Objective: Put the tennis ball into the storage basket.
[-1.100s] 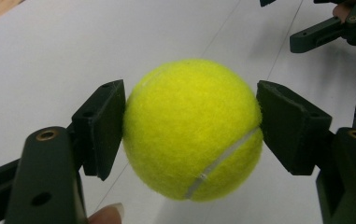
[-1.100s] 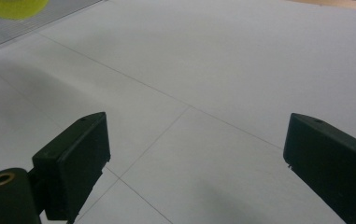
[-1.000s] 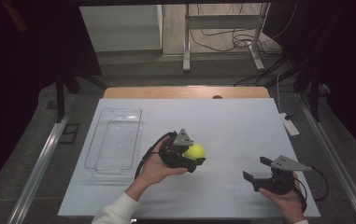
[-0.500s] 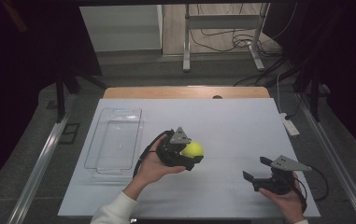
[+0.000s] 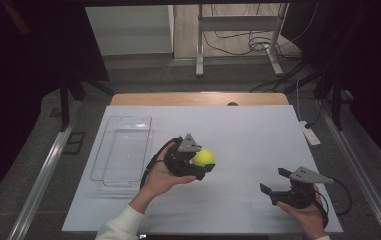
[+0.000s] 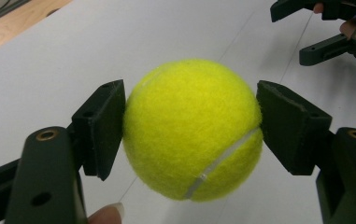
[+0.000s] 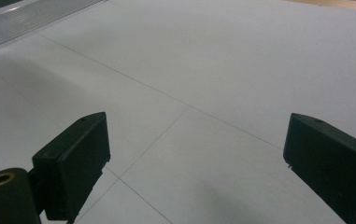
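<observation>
Tennis ball (image 6: 192, 130): bright yellow-green felt, one pale grey-white curved seam line
Left tongs (image 5: 198, 165): matt black body and pads, brass-coloured rivet rings, grey three-cornered top plate
Right tongs (image 5: 274, 189): matt black, same grey plate, black cable
Bench (image 5: 248, 135): pale grey-white sheet crossed by thin dark lines; light wood edge at the far side
Tray (image 5: 123, 150): clear, colourless plastic with a fine ribbed pattern on its floor
Sleeve (image 5: 120, 226): white
</observation>
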{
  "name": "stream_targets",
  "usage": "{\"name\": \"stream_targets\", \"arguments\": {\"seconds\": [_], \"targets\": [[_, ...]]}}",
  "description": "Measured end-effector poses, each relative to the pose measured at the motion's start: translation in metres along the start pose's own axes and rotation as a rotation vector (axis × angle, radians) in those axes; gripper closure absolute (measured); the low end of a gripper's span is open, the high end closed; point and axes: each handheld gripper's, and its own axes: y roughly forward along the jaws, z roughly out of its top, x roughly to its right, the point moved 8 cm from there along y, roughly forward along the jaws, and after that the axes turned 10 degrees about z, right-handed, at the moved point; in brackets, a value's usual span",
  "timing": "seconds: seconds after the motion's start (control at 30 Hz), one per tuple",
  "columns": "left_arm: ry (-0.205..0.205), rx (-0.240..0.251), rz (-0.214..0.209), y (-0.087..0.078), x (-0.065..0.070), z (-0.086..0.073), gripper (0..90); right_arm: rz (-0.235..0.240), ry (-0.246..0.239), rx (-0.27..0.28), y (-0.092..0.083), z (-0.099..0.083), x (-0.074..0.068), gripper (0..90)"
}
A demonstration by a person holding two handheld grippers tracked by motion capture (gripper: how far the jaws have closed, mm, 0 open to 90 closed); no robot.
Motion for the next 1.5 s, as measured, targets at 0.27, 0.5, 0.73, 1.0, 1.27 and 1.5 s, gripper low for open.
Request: {"name": "stream_targets", "arguments": {"seconds": [0.27,0.5,0.73,1.0,1.27,1.5], "targets": [[-0.013,0.008,0.012,-0.003,-0.006,0.000,27.6,-0.003,-0.002,0.000,0.000,0.000,0.000,7.3],[-0.020,0.016,0.026,-0.006,-0.011,0.000,27.6,-0.003,0.001,0.001,-0.001,0.000,0.000,7.3],[-0.036,0.022,0.046,-0.010,-0.020,-0.001,27.6,-0.003,0.001,0.001,-0.001,0.000,0.000,7.3],[-0.045,0.027,0.061,-0.012,-0.025,-0.001,27.6,-0.003,0.001,0.000,-0.001,0.000,0.000,7.3],[-0.048,0.028,0.075,-0.013,-0.028,-0.002,27.6,-0.003,0.000,0.000,-0.001,0.000,0.000,7.3],[-0.057,0.036,0.088,-0.016,-0.032,-0.001,27.5,-0.003,0.001,0.000,-0.001,0.000,0.000,7.3]]}}
